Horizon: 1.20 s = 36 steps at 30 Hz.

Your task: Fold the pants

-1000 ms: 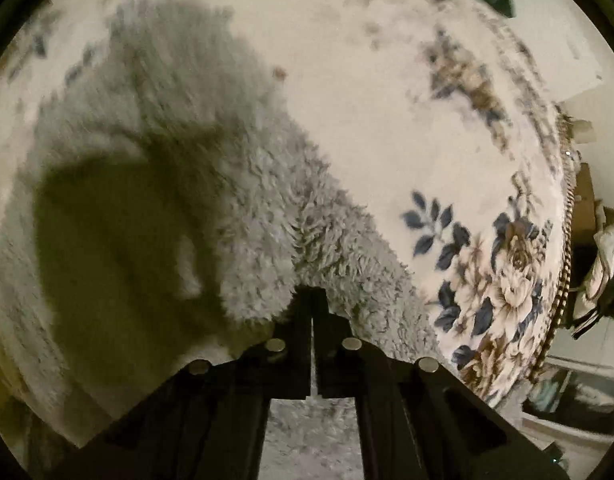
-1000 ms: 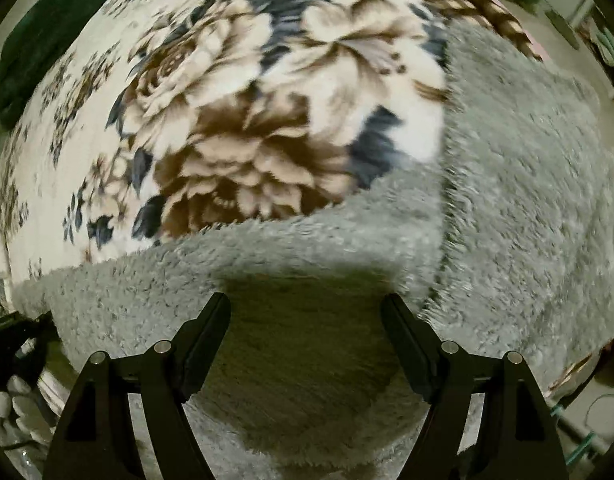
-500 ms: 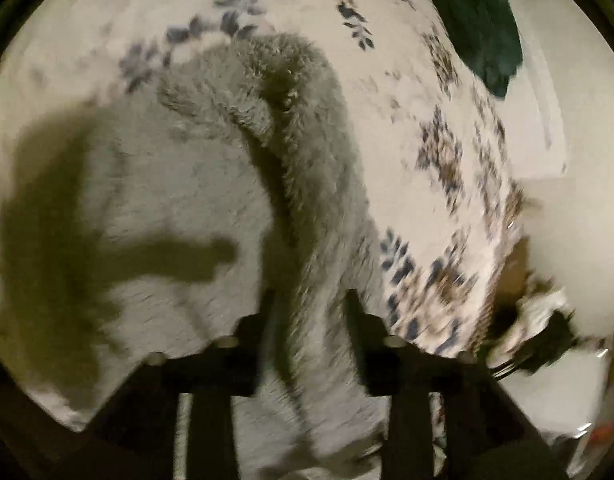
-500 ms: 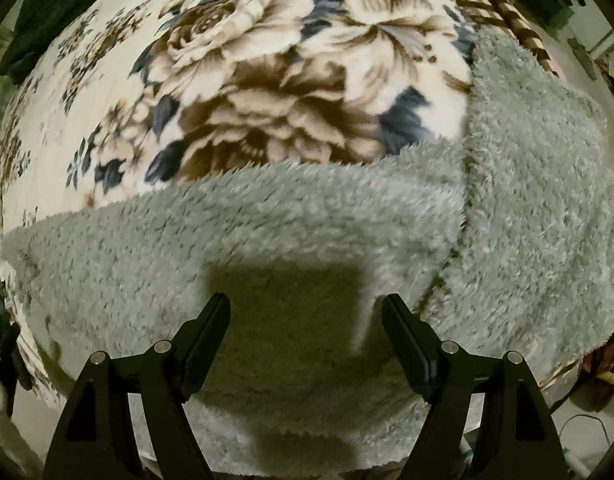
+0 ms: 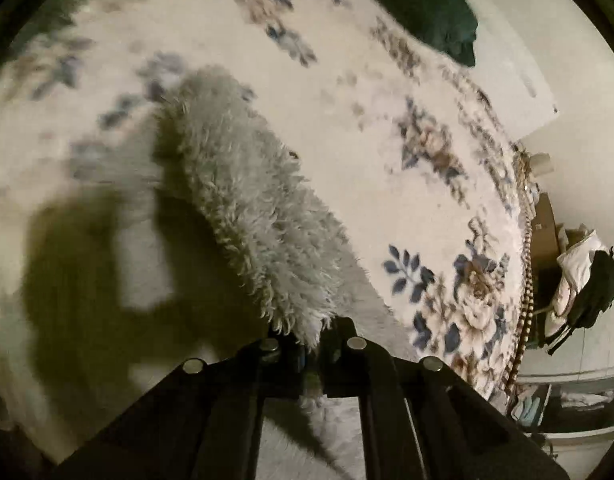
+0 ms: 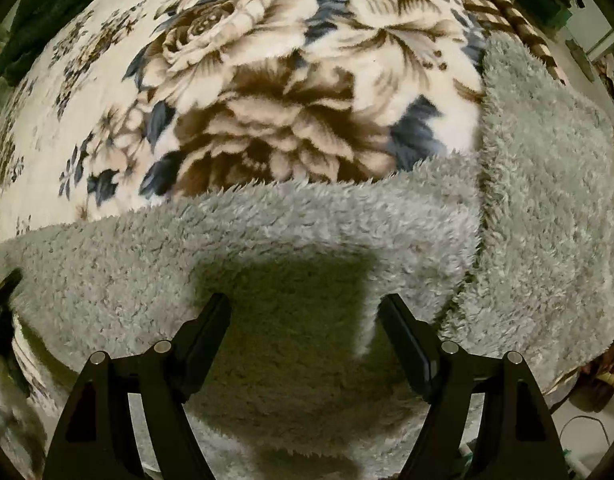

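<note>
Left wrist view, left gripper (image 5: 311,344) fingers clenched on grey fleece pants (image 5: 259,216), floral blanket (image 5: 387,168), right gripper (image 6: 305,320) released.

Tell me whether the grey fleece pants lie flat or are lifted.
Partly lifted: the left claw is shut on the pants, pulling a ridge off the blanket.
</note>
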### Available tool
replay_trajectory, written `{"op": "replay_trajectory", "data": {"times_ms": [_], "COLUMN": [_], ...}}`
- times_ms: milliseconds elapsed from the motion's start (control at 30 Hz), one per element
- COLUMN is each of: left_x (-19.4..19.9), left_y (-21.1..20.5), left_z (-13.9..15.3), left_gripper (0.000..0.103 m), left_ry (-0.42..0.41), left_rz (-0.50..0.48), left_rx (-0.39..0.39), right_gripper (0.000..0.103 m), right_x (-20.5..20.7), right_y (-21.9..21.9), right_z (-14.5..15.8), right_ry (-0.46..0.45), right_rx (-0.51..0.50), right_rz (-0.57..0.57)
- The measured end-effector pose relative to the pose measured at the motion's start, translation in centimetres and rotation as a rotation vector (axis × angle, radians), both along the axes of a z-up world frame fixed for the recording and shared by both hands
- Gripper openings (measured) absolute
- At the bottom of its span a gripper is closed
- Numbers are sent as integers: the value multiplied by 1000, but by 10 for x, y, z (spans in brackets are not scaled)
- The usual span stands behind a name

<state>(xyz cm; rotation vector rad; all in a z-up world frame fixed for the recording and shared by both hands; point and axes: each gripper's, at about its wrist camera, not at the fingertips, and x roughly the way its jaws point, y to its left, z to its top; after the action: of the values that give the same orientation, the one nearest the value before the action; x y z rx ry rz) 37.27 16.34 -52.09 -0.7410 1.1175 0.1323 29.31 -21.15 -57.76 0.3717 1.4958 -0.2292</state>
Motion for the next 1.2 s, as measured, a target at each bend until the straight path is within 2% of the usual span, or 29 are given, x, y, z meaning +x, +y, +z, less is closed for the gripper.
{"op": "replay_trajectory", "data": {"times_ms": [100,167,433,533,567,633,667,767,833,900,967,1100,1200], "left_x": [-51,-88,-172,-186,-188,-188,-184,-174,-172,-171,-164,-123,-93], "left_y": [18,28,27,26,25,21,15,-7,-22,-34,-56,-116,-166], "left_z": [20,22,-26,-41,-43,-40,-33,-4,14,30,45,37,16], "left_gripper": [3,3,3,4,7,9,11,30,38,64,79,79,79], "left_ry": [7,36,182,235,261,286,300,267,240,200,169,202,222], "left_rz": [57,111,262,265,258,223,201,139,107,82,28,-142,-263], "left_rx": [0,-2,-66,-71,-57,-16,34,181,250,300,365,489,513], "right_gripper": [80,80,80,80,80,80,80,88,89,89,89,89,89], "right_x": [-1,-5,-22,-24,-24,-25,-25,-34,-46,-59,-68,-82,-67], "right_y": [-4,-5,7,7,7,7,6,4,-10,-29,-48,-92,-120], "right_z": [5,9,8,6,7,6,6,6,9,15,22,40,40], "right_ry": [-1,1,32,43,43,45,45,36,26,18,4,-44,-62], "right_rx": [7,9,-20,-23,-25,-26,-26,-18,6,26,33,20,3], "right_rz": [2,7,59,67,72,83,86,83,58,7,-38,-136,-171]}}
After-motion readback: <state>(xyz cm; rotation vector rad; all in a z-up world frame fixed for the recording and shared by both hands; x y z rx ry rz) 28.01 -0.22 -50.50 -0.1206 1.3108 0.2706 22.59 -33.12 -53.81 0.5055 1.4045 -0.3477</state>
